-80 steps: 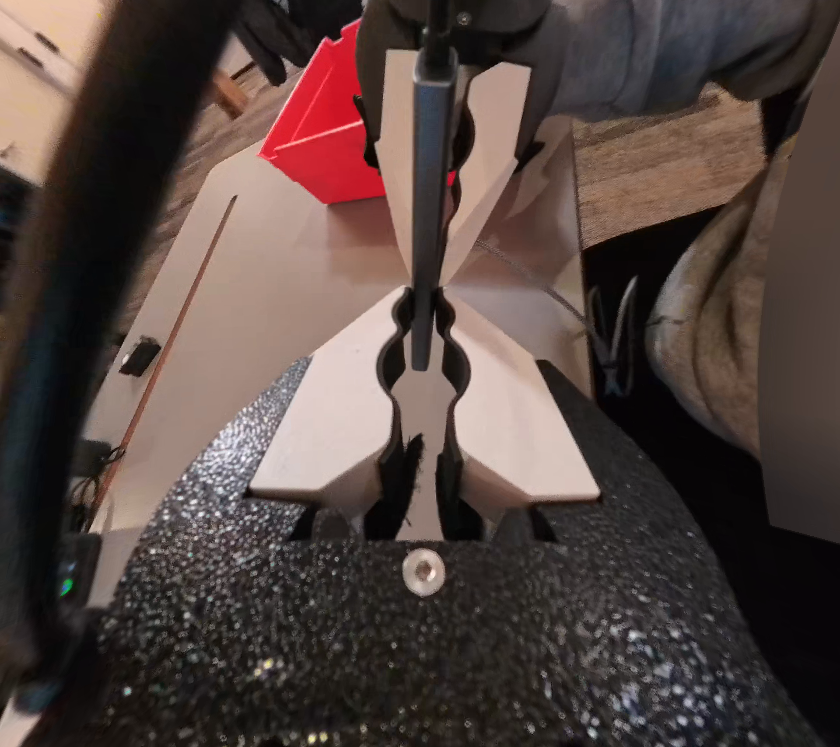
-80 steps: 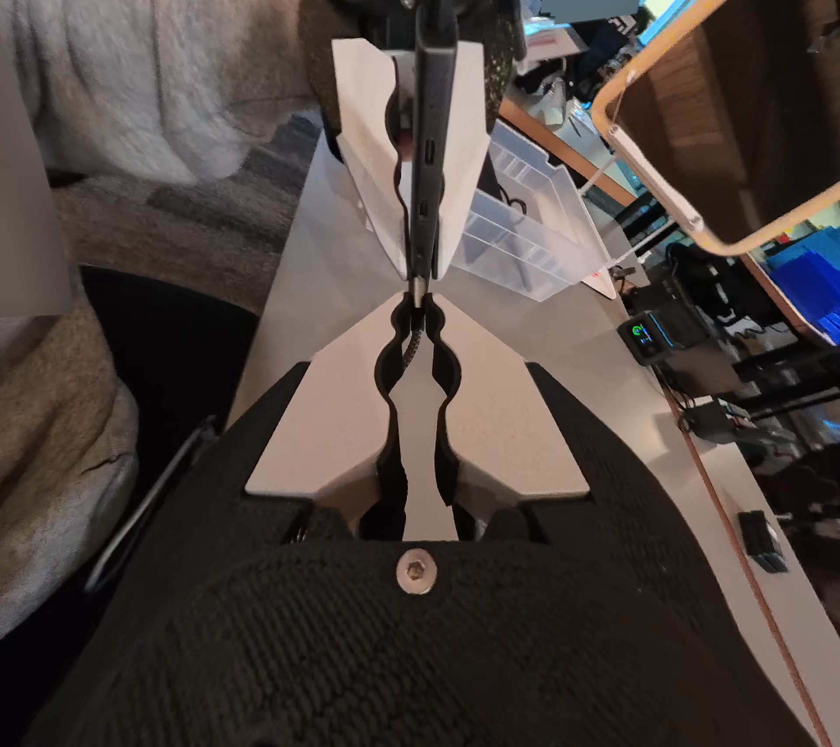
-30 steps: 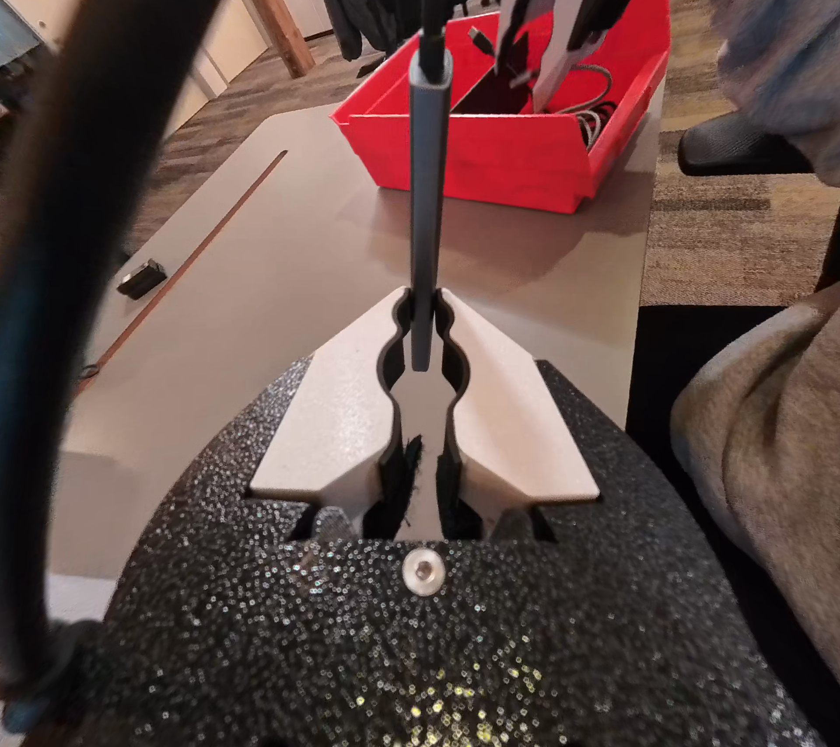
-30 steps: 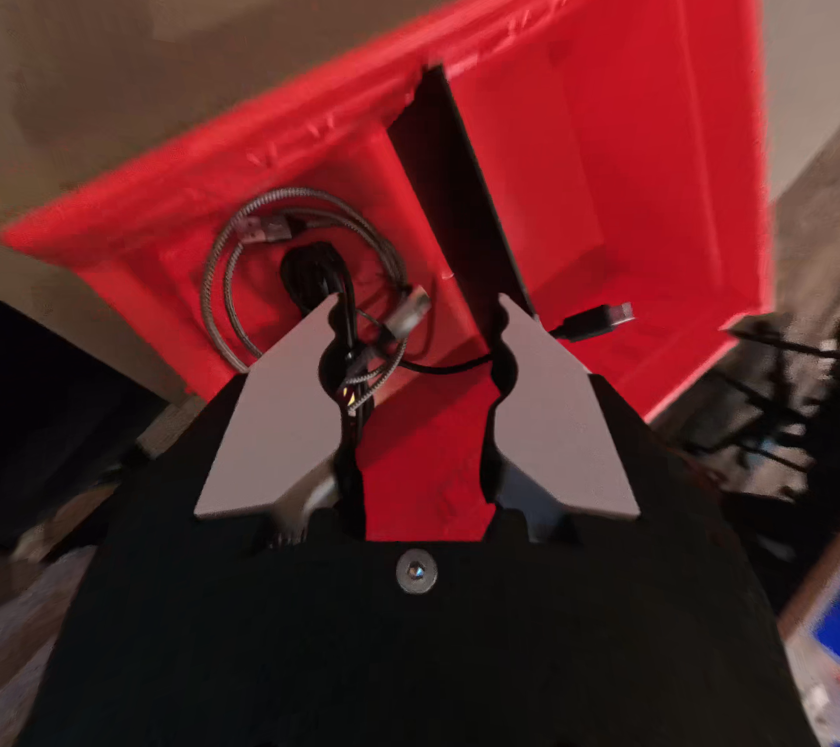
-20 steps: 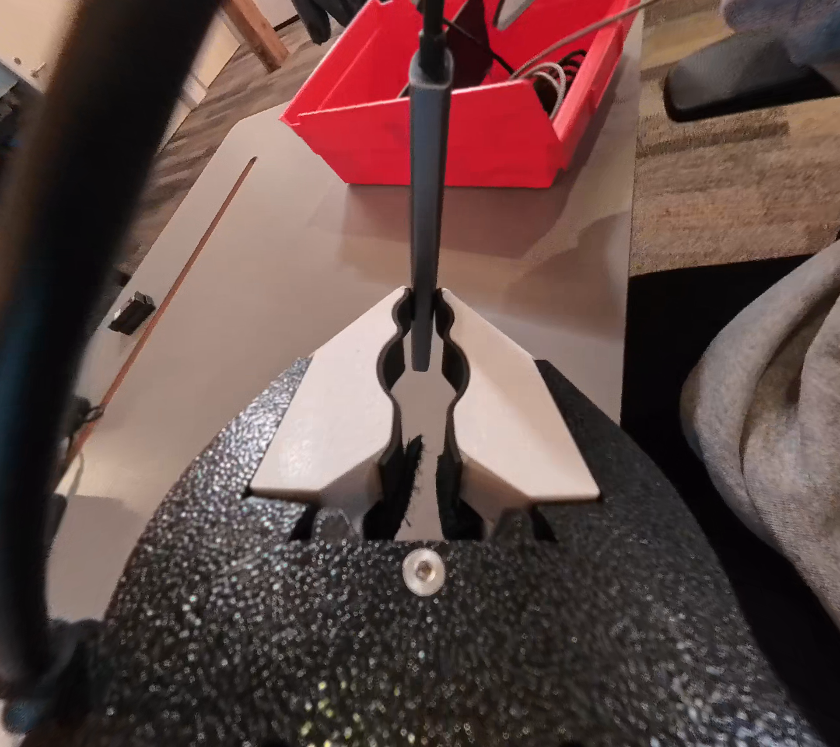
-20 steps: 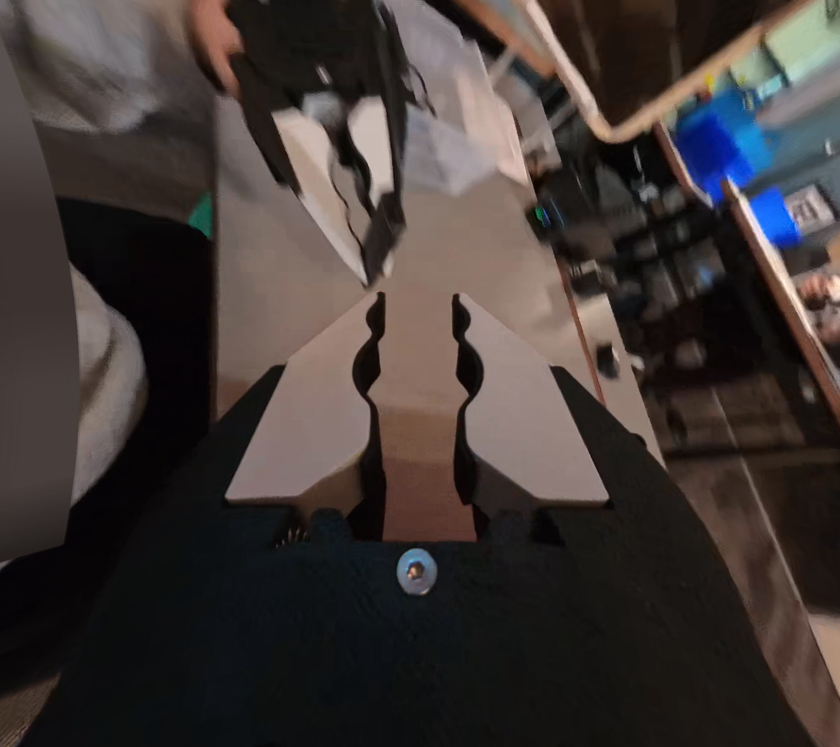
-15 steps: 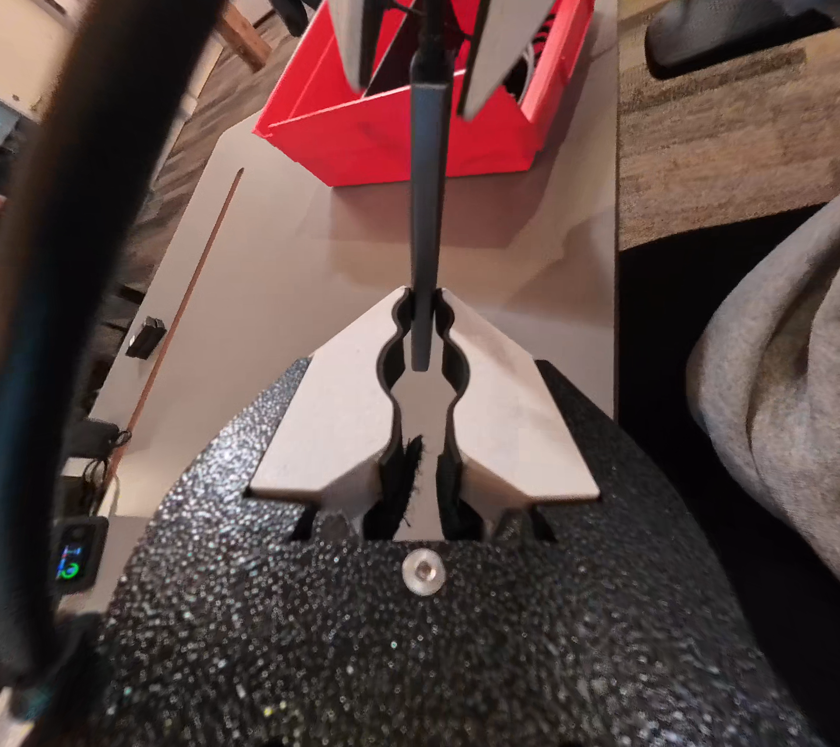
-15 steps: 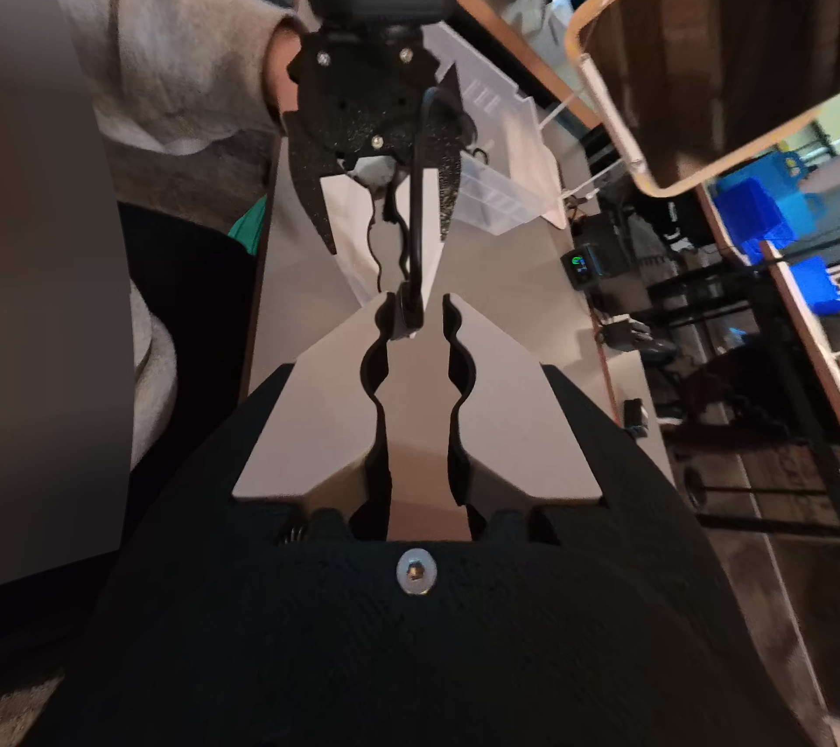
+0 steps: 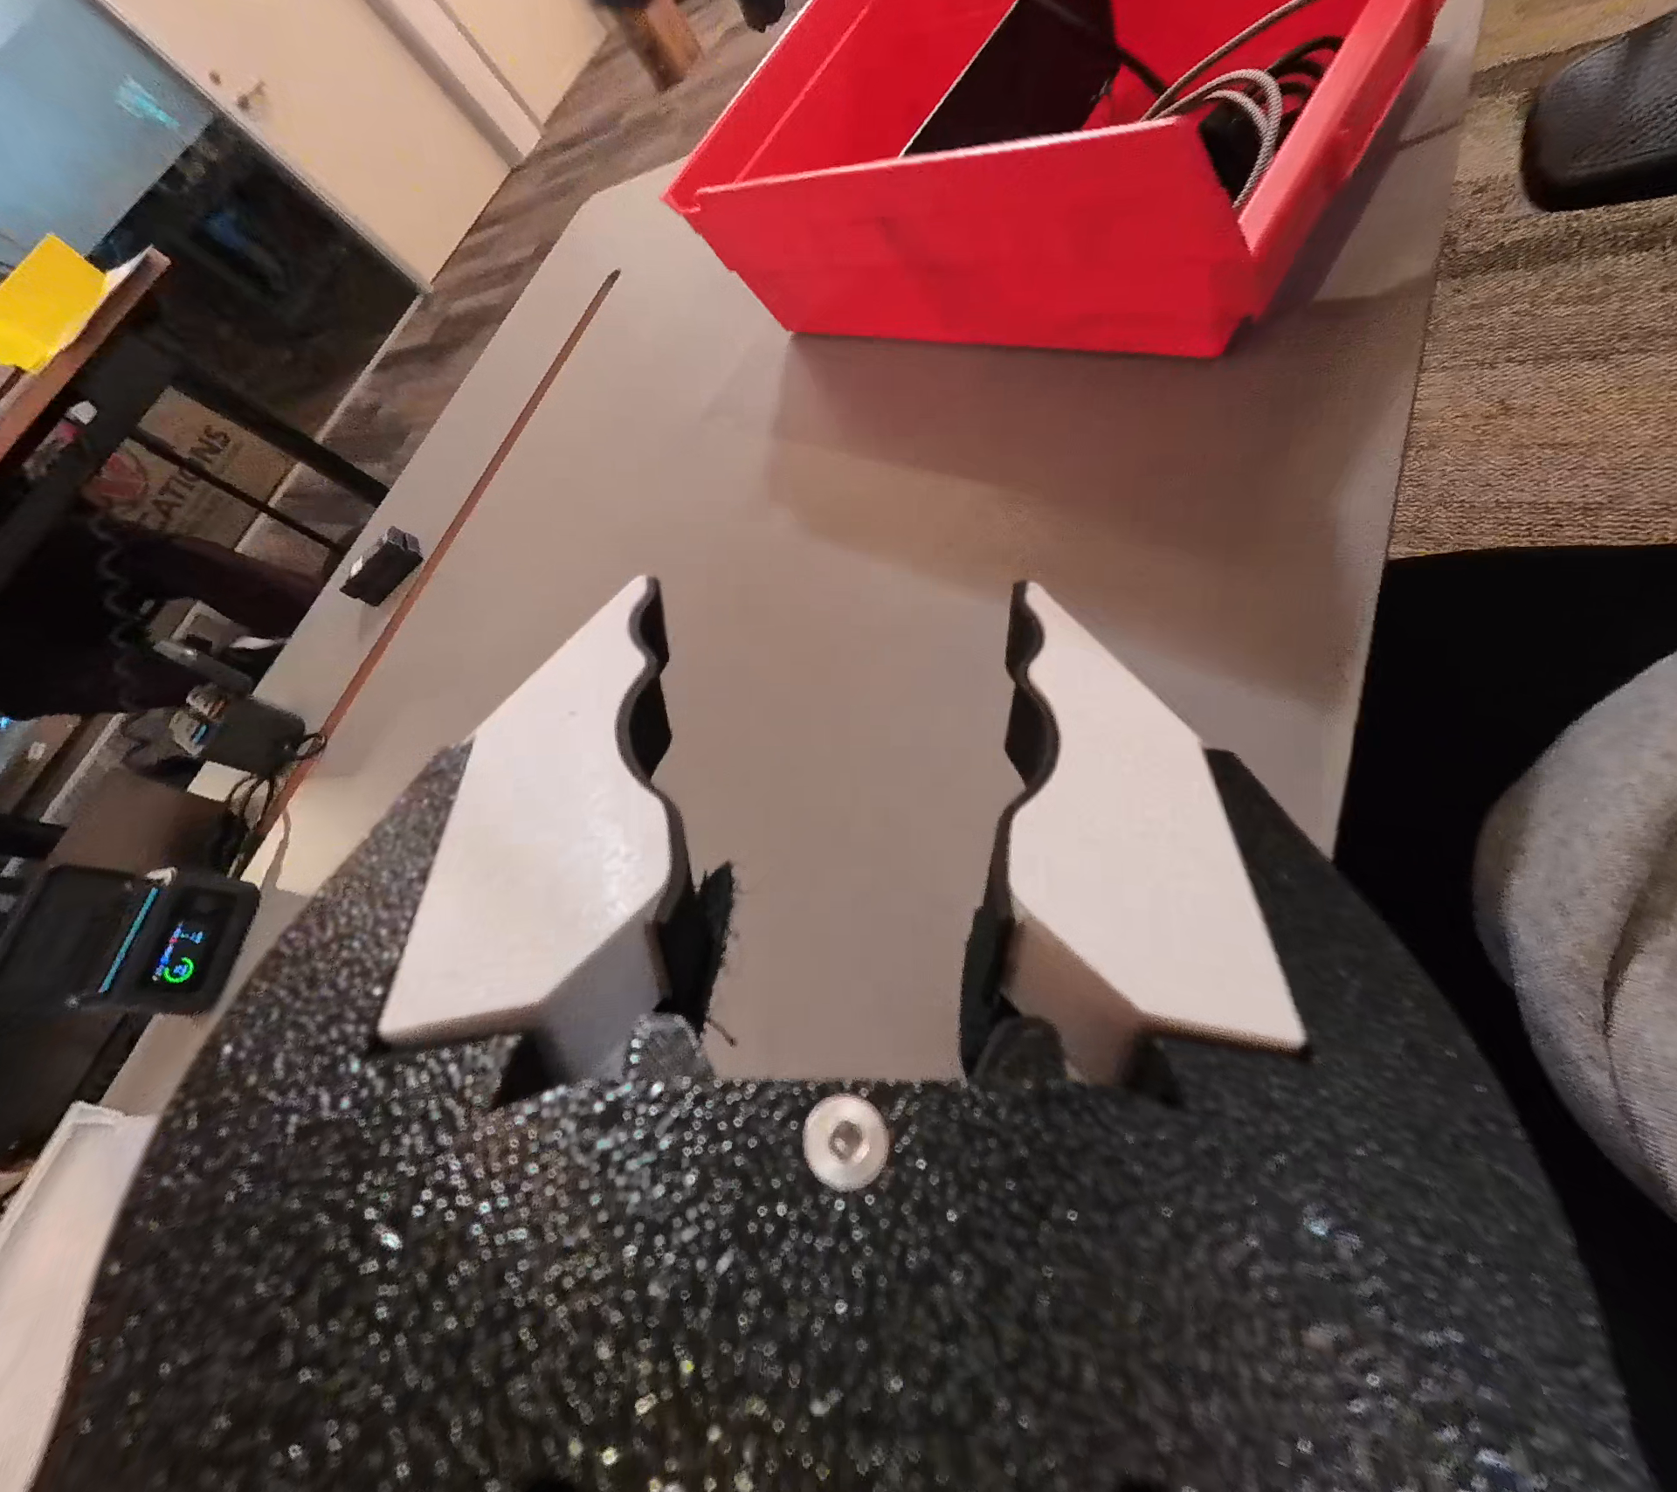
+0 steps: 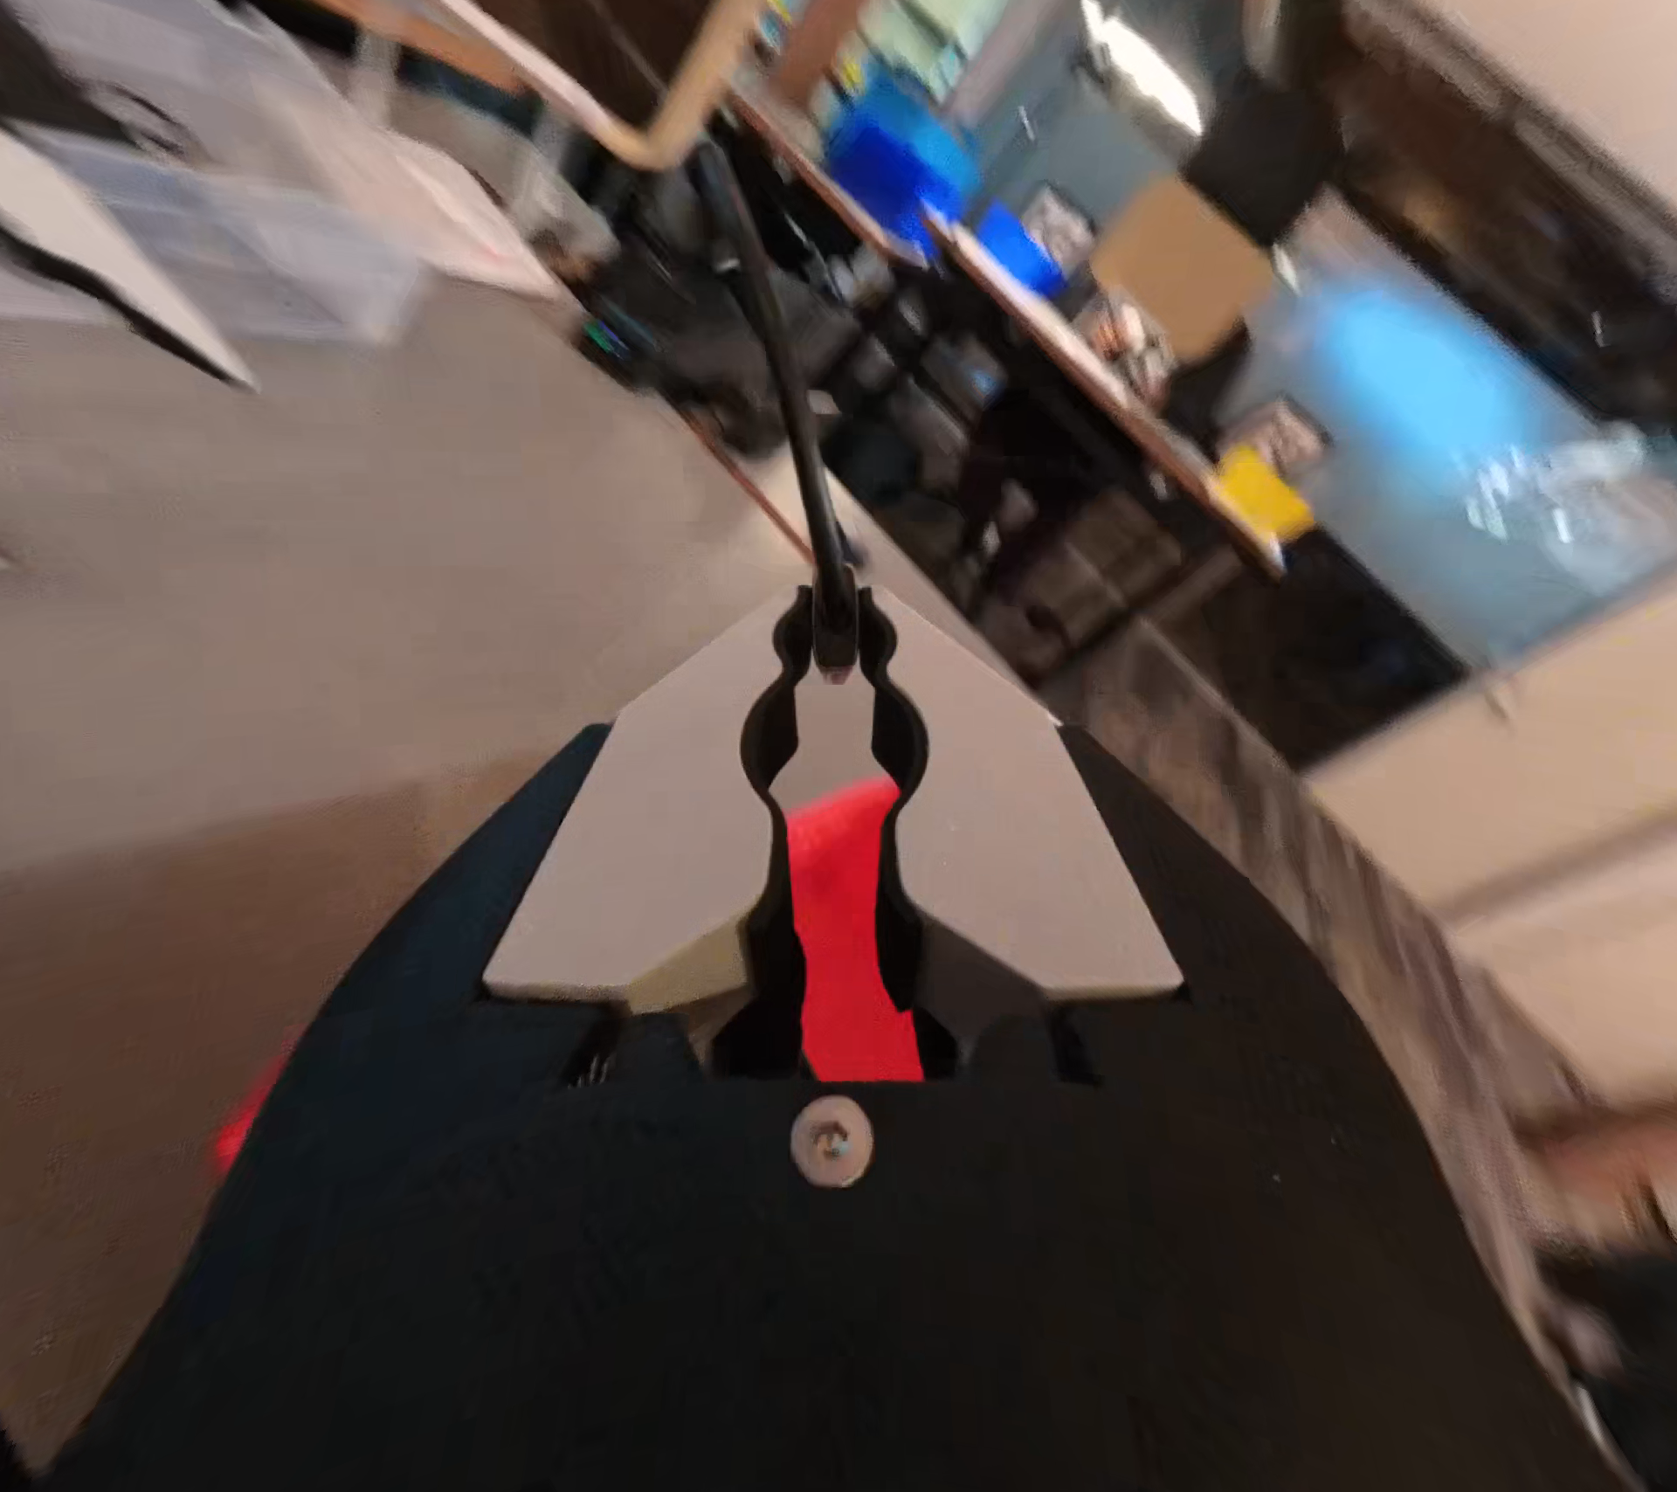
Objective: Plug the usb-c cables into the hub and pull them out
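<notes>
Item: left gripper (image 9: 835, 668), jaws spread, empty above the table (image 9: 907, 468). Right gripper (image 10: 830, 636), pinching a black cable (image 10: 799, 405) at its plug. Advice: keep the plug straight and well pinched. Only the left view showed the red bin (image 9: 998, 250) with coiled cables (image 9: 1252, 105); hub unseen in both.

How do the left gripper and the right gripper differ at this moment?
The left gripper has its jaws wide apart, while the right gripper has its jaws closed. The left gripper holds nothing, with only bare table between its fingers; the right gripper pinches the plug of a black cable at its tips. Both have pale, notched fingers on a black body.
</notes>
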`<action>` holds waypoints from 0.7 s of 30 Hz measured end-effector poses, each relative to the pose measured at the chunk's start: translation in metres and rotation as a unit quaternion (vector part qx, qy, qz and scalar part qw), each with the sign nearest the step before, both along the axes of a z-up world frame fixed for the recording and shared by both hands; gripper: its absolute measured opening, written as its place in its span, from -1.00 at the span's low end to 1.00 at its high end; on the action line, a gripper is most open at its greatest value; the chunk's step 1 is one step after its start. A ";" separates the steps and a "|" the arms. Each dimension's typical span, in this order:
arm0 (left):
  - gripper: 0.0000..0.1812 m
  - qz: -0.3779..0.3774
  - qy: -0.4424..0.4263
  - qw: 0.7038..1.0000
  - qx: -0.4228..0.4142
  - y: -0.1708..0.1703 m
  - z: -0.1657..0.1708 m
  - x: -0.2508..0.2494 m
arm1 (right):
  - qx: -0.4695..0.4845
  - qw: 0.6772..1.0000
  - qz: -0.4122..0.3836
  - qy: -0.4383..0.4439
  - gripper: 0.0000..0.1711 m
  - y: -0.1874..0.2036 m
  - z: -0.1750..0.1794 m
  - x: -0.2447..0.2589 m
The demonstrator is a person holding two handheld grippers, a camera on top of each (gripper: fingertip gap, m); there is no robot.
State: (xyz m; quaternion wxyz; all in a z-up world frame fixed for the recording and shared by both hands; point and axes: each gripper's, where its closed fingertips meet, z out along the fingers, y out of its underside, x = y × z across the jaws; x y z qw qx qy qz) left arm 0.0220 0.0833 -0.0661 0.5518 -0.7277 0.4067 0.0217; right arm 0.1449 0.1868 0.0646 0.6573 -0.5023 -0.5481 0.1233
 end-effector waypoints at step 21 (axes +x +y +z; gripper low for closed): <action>-0.24 0.053 -0.074 0.995 -0.045 0.011 -0.005 -0.026 | -0.095 0.987 -0.111 0.061 -0.60 0.054 -0.024 0.004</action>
